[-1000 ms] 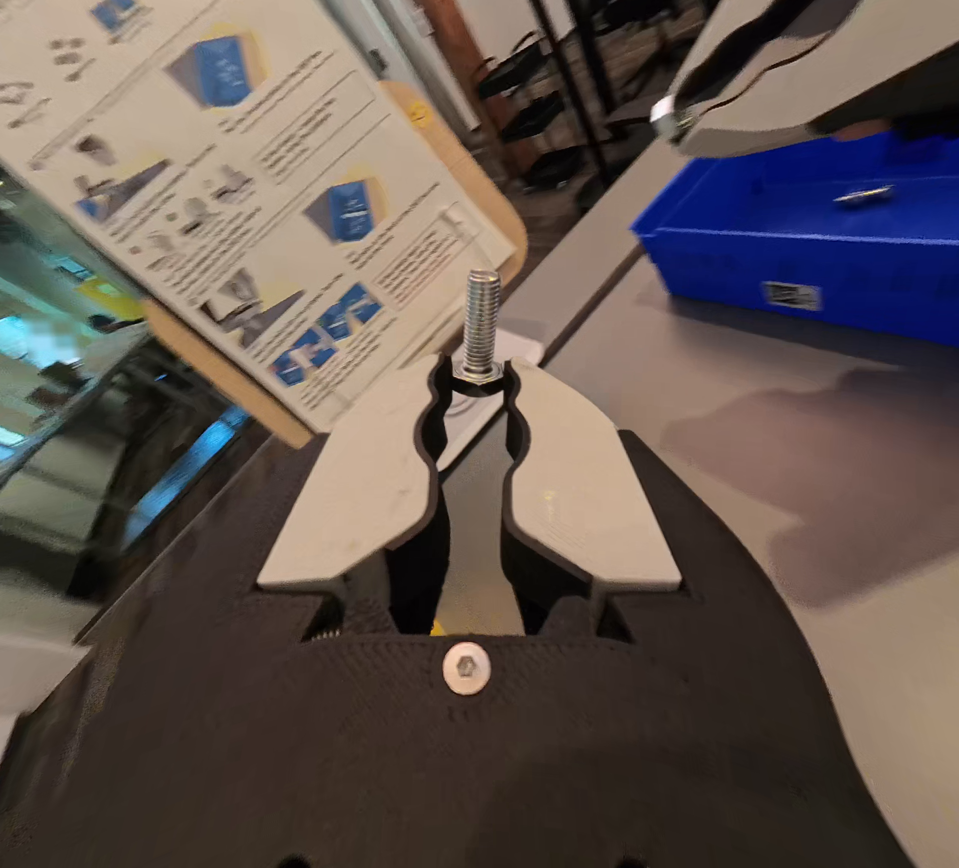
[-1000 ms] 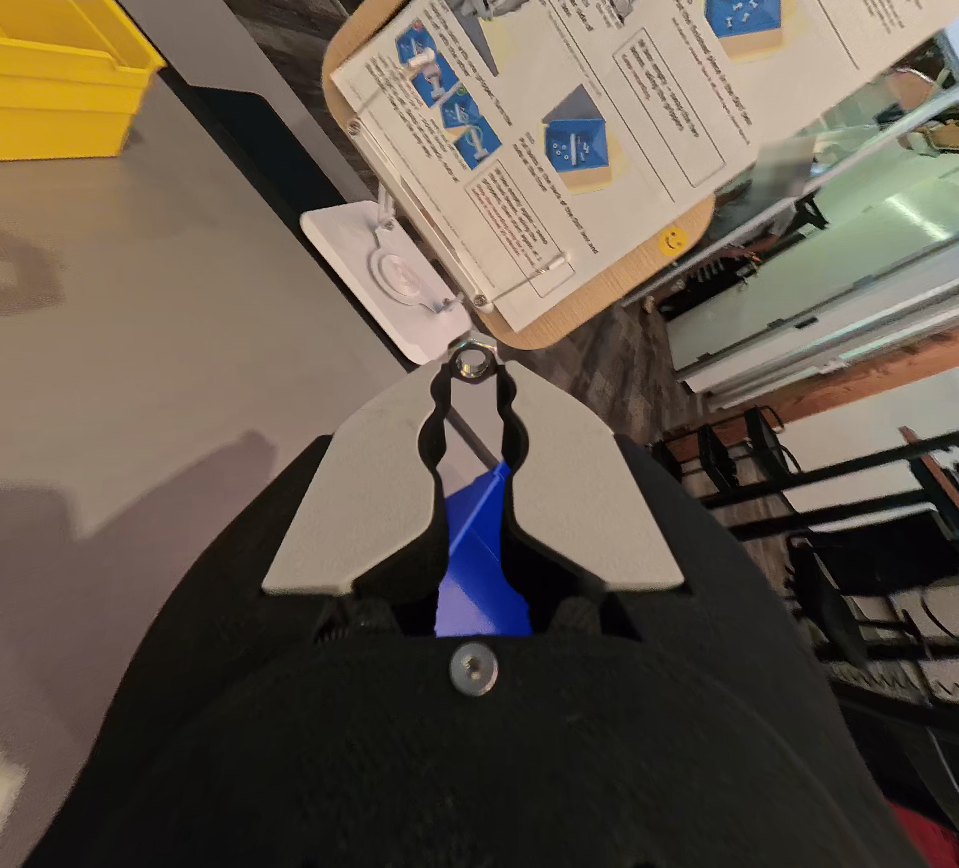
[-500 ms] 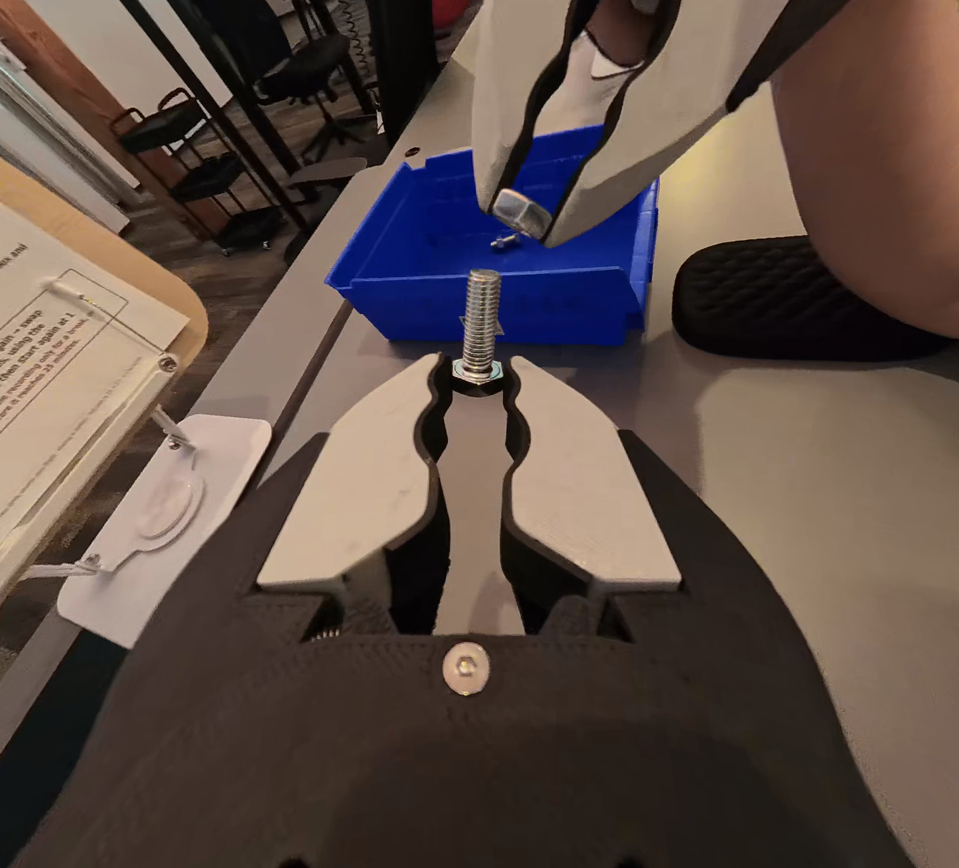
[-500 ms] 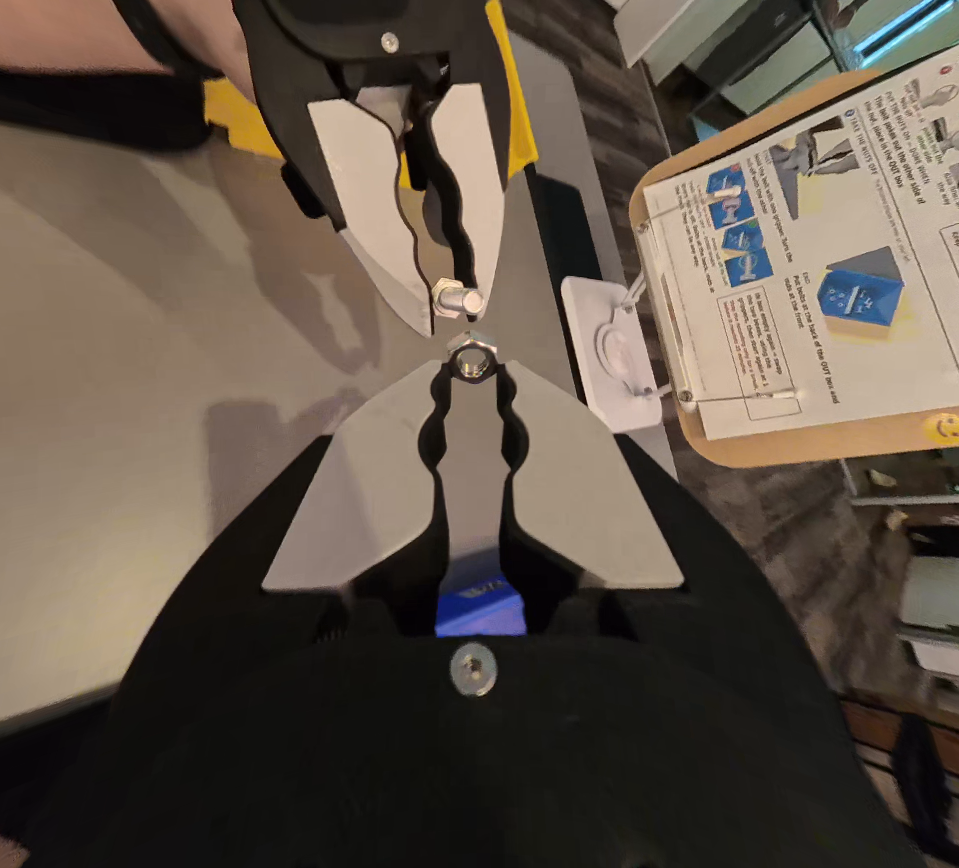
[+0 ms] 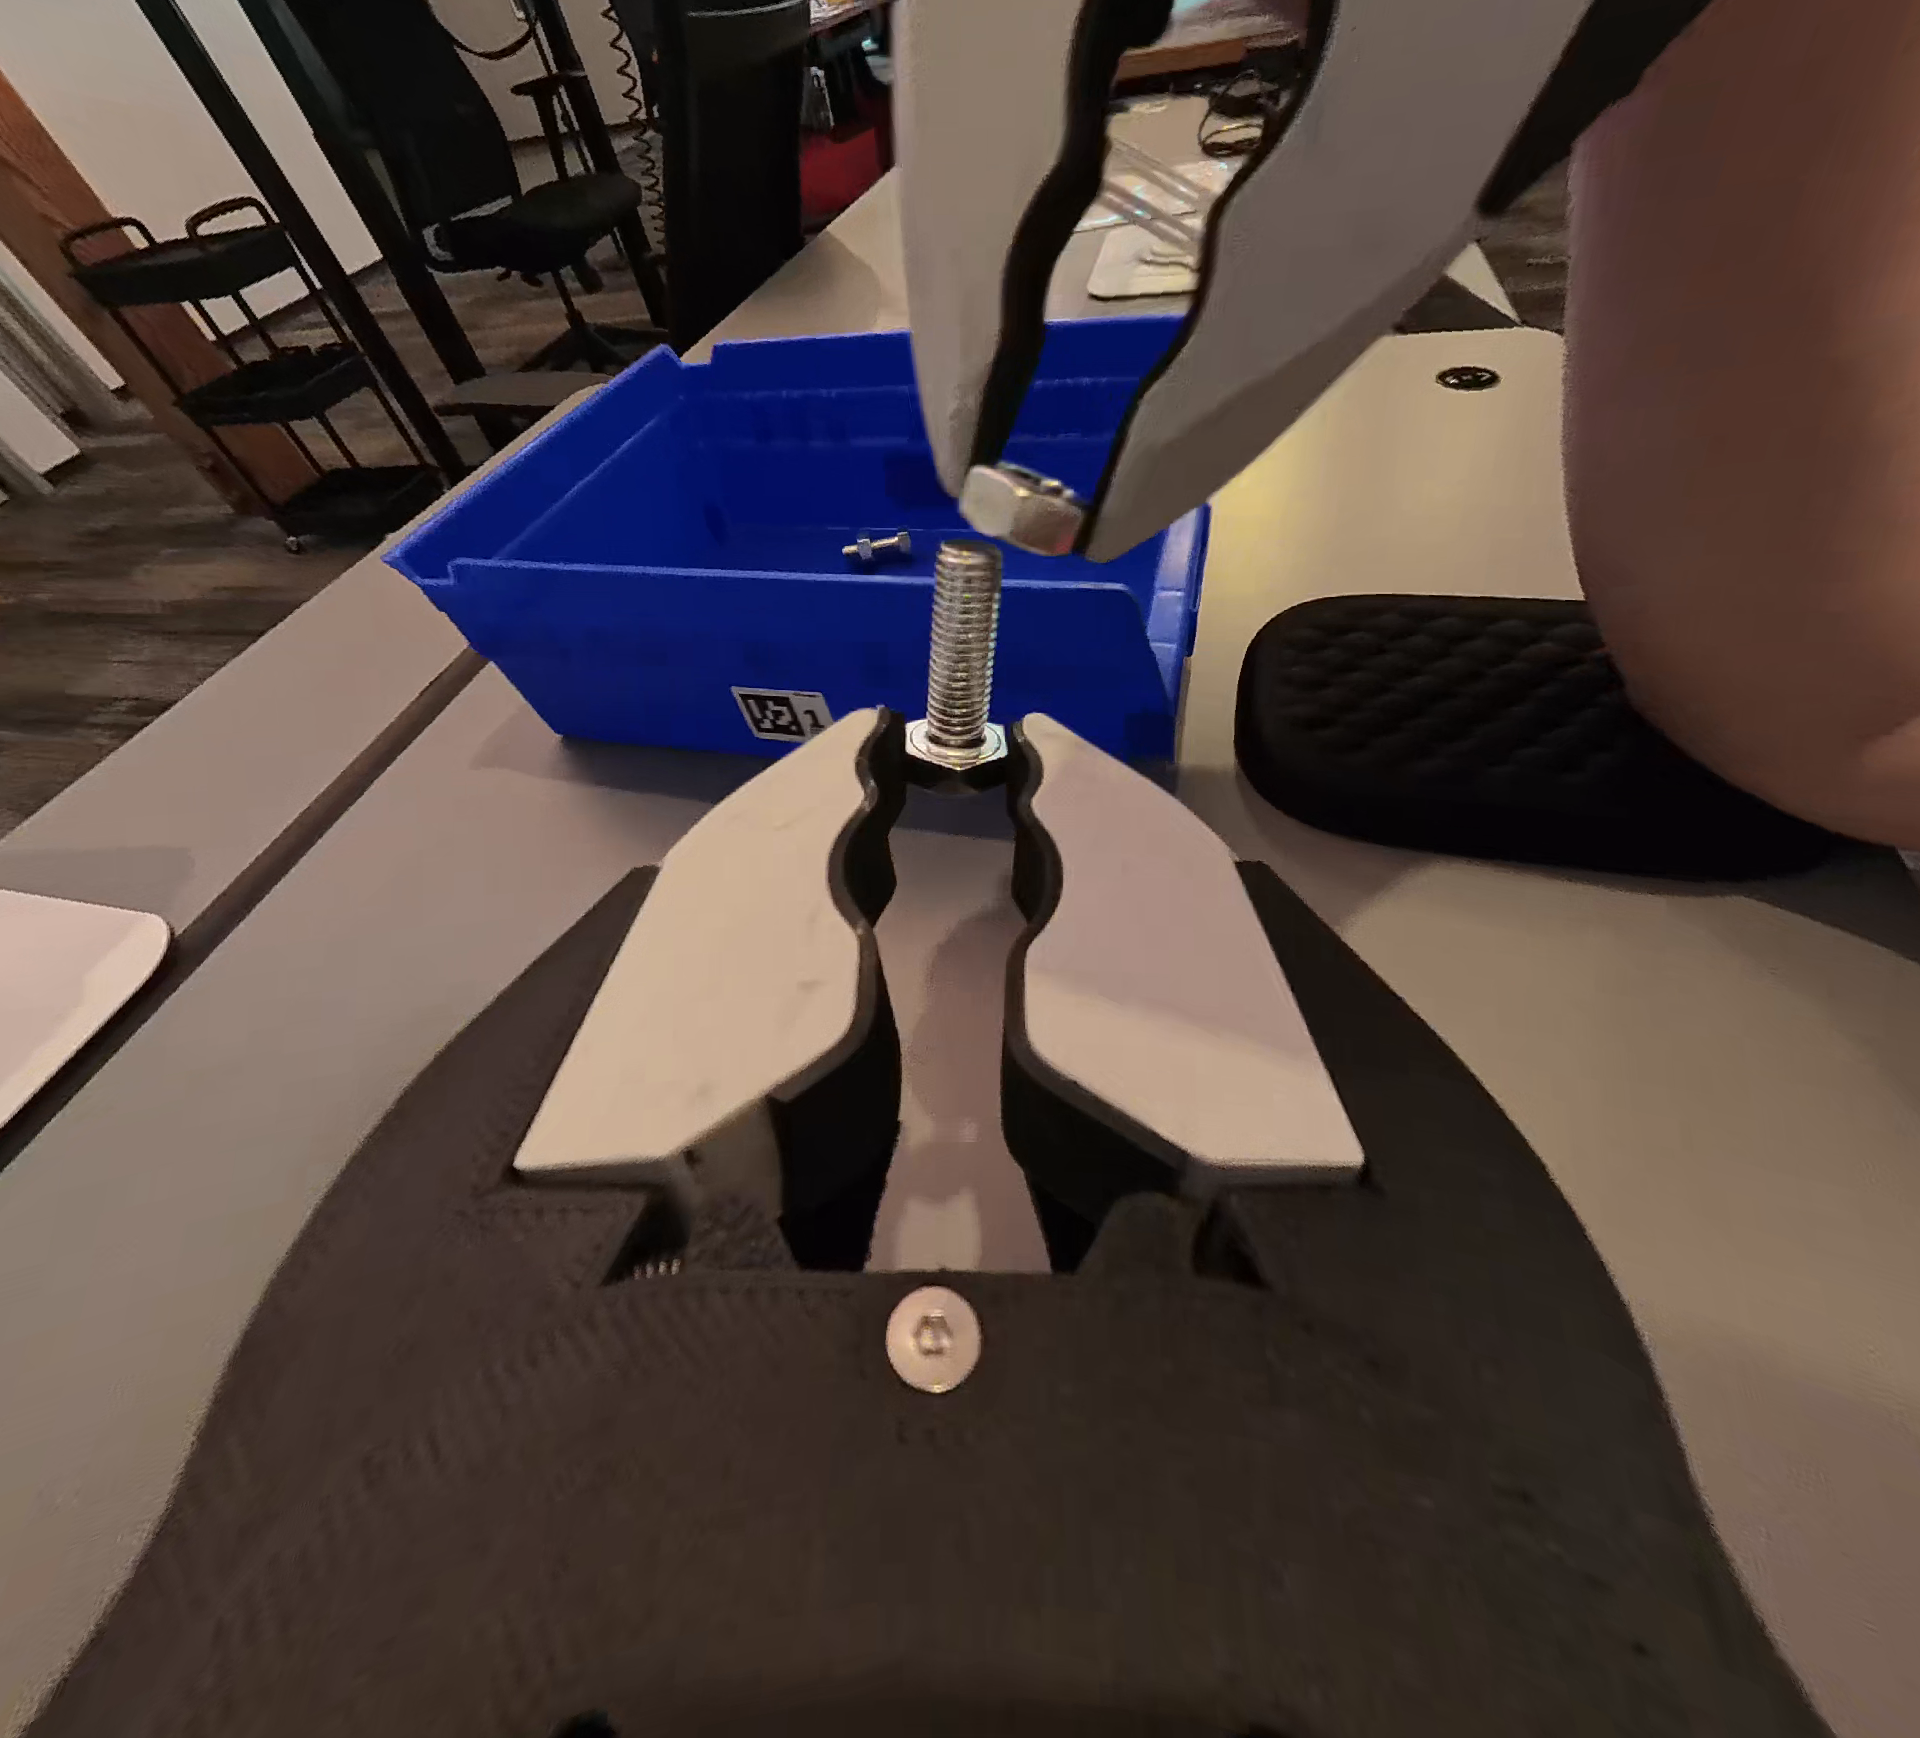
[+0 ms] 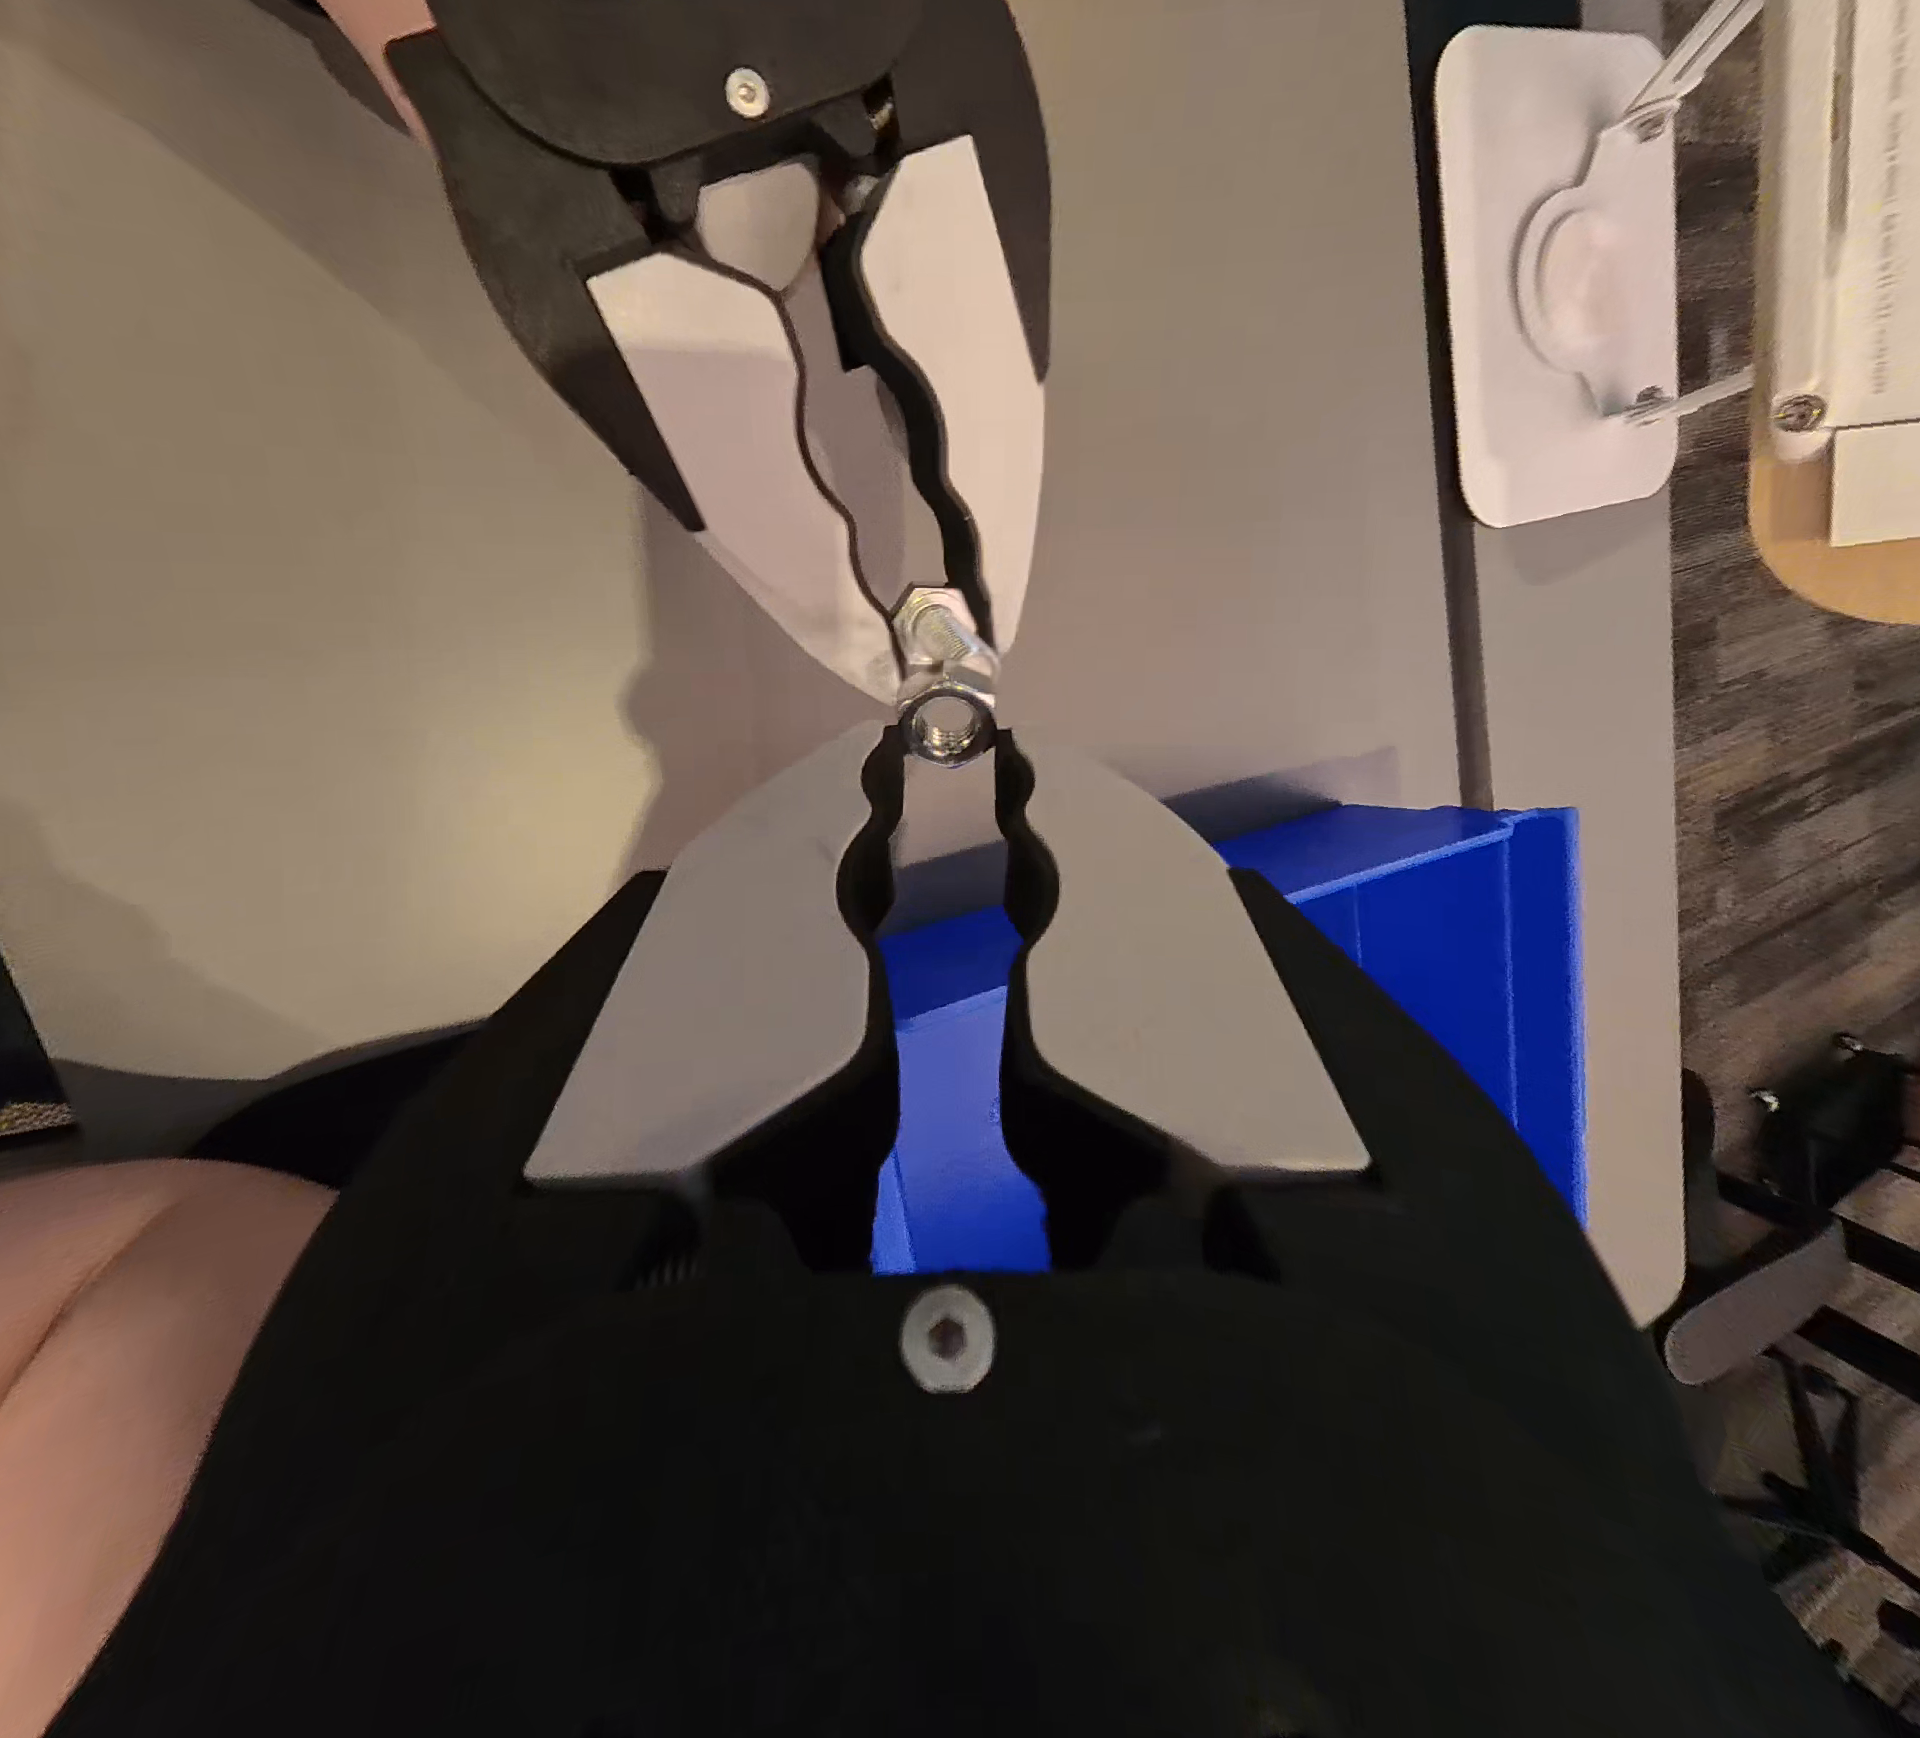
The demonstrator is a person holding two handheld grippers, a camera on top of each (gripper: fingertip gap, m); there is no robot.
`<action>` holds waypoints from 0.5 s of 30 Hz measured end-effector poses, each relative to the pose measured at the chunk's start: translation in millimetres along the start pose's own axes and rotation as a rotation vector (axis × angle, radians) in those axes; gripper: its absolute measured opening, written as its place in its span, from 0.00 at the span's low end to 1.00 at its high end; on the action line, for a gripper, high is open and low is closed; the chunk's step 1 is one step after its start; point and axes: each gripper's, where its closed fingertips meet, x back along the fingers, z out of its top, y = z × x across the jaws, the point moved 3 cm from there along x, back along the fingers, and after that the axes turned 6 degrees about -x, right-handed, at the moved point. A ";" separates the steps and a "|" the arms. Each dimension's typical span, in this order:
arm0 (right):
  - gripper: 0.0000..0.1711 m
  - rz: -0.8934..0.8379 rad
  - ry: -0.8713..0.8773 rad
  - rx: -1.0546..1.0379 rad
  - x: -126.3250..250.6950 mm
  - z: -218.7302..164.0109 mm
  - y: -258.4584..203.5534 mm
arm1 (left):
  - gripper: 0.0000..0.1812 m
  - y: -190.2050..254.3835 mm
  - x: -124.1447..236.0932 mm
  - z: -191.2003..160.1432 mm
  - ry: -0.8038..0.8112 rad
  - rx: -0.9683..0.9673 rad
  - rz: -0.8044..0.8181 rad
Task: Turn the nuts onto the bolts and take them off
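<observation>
1. The left gripper (image 5: 951,758) is clamping a hex-head bolt (image 5: 962,639) by its head at the fingertips, the threaded shank standing upright.
2. The right gripper (image 5: 1029,509) is reaching down from 12 o'clock in the left wrist view, pinching a hex nut (image 5: 1023,509) just above and slightly toward 1 o'clock of the bolt's tip; a thin gap is showing between them.
3. In the right wrist view the nut (image 6: 943,724) is facing the camera with its threaded bore visible, and the bolt (image 6: 940,639) is lying just beyond it at 12 o'clock.
4. A blue bin (image 5: 644,628) is sitting right behind the bolt, holding a small bolt-and-nut piece (image 5: 878,545) on its floor.
5. A black padded rest (image 5: 1455,722) is lying at 3 o'clock of the bin with a person's forearm (image 5: 1756,441) pressing on it, crowding that side.
6. A white stand base (image 6: 1548,275) is sitting at the table edge at 2 o'clock in the right wrist view, propping an instruction board (image 6: 1860,234).
7. The grey table (image 5: 364,909) is lying bare at 9 o'clock of the left gripper, out to its edge.
</observation>
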 end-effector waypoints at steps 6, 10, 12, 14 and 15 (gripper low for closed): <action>0.11 0.078 -0.012 -0.004 -5.9 -5.4 -2.7 | 0.10 9.5 -5.4 -3.9 0.001 -0.025 -0.028; 0.11 0.147 -0.015 -0.014 -3.7 -9.8 -9.9 | 0.10 17.6 -6.0 -4.0 0.018 -0.065 -0.078; 0.11 0.153 -0.034 0.017 -3.2 -13.1 -14.4 | 0.10 21.8 -6.5 -4.6 0.004 -0.099 -0.100; 0.11 0.167 -0.055 0.060 -3.2 -15.3 -21.3 | 0.10 28.4 -6.6 -6.3 -0.014 -0.138 -0.144; 0.11 0.171 -0.068 0.079 -3.4 -16.1 -24.7 | 0.10 31.2 -6.2 -7.2 -0.021 -0.158 -0.164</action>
